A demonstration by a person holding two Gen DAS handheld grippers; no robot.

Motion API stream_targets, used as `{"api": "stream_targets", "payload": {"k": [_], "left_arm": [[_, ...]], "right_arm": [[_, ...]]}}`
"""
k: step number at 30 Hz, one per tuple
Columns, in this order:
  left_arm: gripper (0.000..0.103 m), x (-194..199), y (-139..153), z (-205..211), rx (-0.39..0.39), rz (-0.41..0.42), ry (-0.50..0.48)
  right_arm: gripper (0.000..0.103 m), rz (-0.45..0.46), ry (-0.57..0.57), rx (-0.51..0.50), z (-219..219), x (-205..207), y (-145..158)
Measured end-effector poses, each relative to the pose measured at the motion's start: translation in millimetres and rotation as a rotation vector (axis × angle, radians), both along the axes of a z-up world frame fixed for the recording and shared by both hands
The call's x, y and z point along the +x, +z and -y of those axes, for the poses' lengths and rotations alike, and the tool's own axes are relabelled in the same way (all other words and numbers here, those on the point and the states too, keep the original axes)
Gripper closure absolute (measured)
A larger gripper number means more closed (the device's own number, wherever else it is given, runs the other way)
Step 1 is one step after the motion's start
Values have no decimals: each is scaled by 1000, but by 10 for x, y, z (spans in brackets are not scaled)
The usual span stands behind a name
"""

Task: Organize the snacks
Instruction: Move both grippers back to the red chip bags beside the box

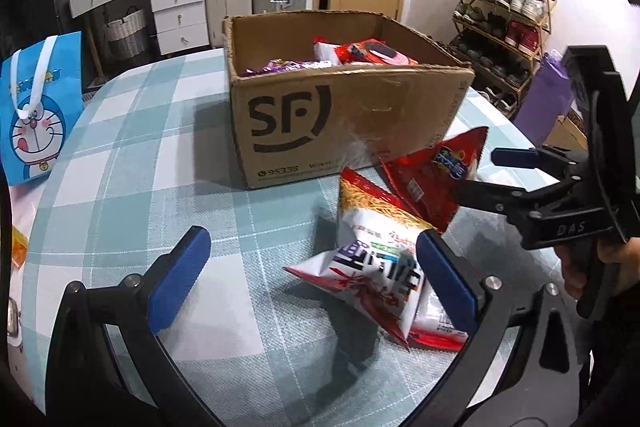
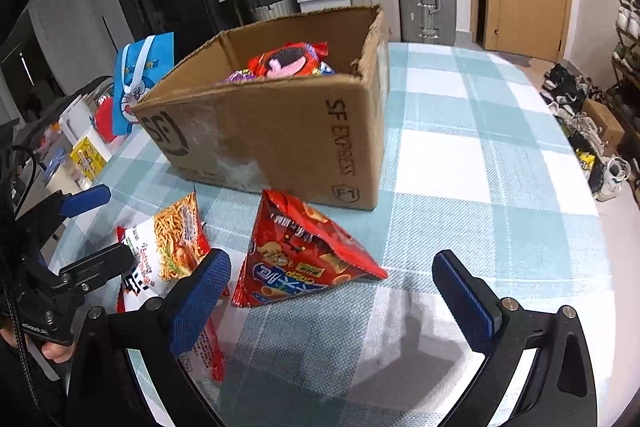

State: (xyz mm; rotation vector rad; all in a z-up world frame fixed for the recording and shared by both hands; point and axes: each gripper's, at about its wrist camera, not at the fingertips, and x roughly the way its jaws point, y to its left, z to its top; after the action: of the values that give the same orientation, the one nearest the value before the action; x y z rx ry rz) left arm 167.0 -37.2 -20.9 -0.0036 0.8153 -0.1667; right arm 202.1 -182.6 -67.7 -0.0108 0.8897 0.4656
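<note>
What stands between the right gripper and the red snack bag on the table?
Nothing visible. The right gripper is open, and the red snack bag lies just ahead of its fingers on bare tablecloth, beside the noodle snack bag.

1. The cardboard box point(image 1: 344, 115) is matt brown corrugated card, scuffed and whitish where tape has torn its face, with a ragged top rim.
2. Just in front of the box, the red snack bag point(image 2: 304, 255) and the white noodle bag point(image 1: 376, 267) are glossy, crinkled plastic film.
3. Under the box, the desk point(image 2: 480, 167) wears a checked woven cloth with a fine ribbed texture.
4. The left hand-held gripper point(image 1: 312, 279) has matt black plastic arms, blue knurled rubbery pads point(image 1: 180, 279) and shiny metal pins.
5. Left of the box, the blue gift bag point(image 1: 36, 115) is smooth paper.
</note>
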Motion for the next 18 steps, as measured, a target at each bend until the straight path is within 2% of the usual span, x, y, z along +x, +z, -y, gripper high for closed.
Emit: {"api": "stream_targets", "payload": {"k": [8,14,18], "left_arm": [[0,12,-98,115,0,-28,-40],[0,51,-195,147,24,-55,-33],[0,61,-218,122,5,-63,-33]], "right_arm": [[1,-50,7,13,-44,33,-137],[1,-48,21,31,-53,15,-112],[1,-43,20,30,-51,10,-92]]}}
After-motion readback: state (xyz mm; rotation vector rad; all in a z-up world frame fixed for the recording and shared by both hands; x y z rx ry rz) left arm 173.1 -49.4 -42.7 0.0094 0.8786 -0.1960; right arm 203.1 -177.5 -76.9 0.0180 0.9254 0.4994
